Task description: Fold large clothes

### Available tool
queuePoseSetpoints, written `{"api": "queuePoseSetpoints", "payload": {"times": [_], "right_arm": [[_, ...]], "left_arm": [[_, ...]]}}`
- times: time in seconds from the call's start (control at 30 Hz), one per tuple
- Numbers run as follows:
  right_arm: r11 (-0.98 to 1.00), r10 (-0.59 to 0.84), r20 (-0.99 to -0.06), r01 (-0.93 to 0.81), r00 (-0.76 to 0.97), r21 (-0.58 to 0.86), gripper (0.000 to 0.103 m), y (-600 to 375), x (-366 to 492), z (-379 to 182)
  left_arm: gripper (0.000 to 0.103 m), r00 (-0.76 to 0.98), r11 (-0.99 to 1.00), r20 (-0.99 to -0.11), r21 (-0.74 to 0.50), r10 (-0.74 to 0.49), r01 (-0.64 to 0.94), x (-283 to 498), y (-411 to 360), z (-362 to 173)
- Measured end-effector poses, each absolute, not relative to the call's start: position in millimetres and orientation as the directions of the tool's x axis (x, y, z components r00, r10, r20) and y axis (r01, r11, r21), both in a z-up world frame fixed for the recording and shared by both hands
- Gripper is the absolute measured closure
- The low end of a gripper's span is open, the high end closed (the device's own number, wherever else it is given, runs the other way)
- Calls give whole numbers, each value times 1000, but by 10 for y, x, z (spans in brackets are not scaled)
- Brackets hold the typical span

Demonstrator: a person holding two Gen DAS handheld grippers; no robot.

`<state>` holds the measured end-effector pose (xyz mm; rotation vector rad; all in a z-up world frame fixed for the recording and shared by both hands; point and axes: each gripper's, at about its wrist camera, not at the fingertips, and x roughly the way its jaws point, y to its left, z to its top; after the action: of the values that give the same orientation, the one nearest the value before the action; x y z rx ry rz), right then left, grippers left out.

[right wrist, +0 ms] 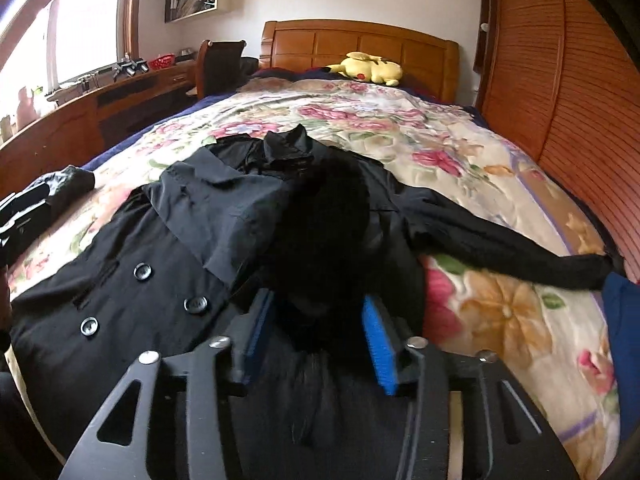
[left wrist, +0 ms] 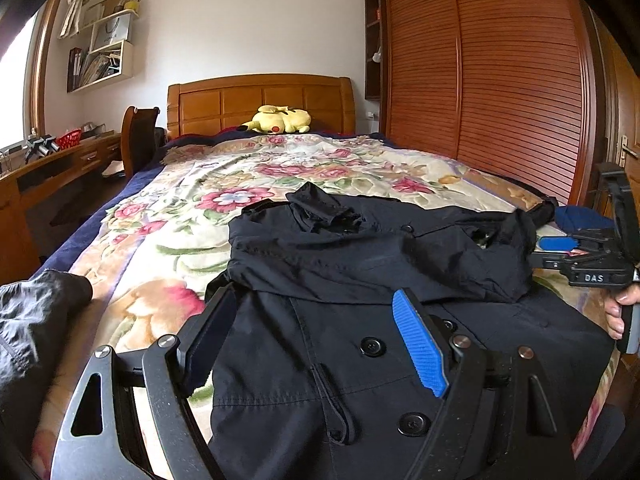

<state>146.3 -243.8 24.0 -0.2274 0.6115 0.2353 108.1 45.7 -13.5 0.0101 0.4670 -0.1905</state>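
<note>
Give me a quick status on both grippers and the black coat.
Left gripper open above black coat. Right gripper part open, dark blurred fabric between its pads, grip unclear. Coat partly folded on floral bedspread. Nothing in the way.

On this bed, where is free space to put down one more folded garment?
The flowered blanket is bare between the black coat and the yellow plush toy at the headboard. A narrower strip lies left of the coat, before the dark jacket. The near end is crowded: the coat and its sleeve cover it.
</note>
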Motion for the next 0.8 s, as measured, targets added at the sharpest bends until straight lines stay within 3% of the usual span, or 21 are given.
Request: {"api": "queuePoseSetpoints", "payload": {"times": [0.27,0.8], "right_arm": [[938,116,-571,-279,813,-206,44,-2418,1311,341],[957,97,-586,-237,805,-167,44,-2773,1513,245]], "left_arm": [[22,863,974,-453,-72,-224,215,1076,436,-129],[22,848,962,-458,-66,-266,266,1242,-68,-99]]}}
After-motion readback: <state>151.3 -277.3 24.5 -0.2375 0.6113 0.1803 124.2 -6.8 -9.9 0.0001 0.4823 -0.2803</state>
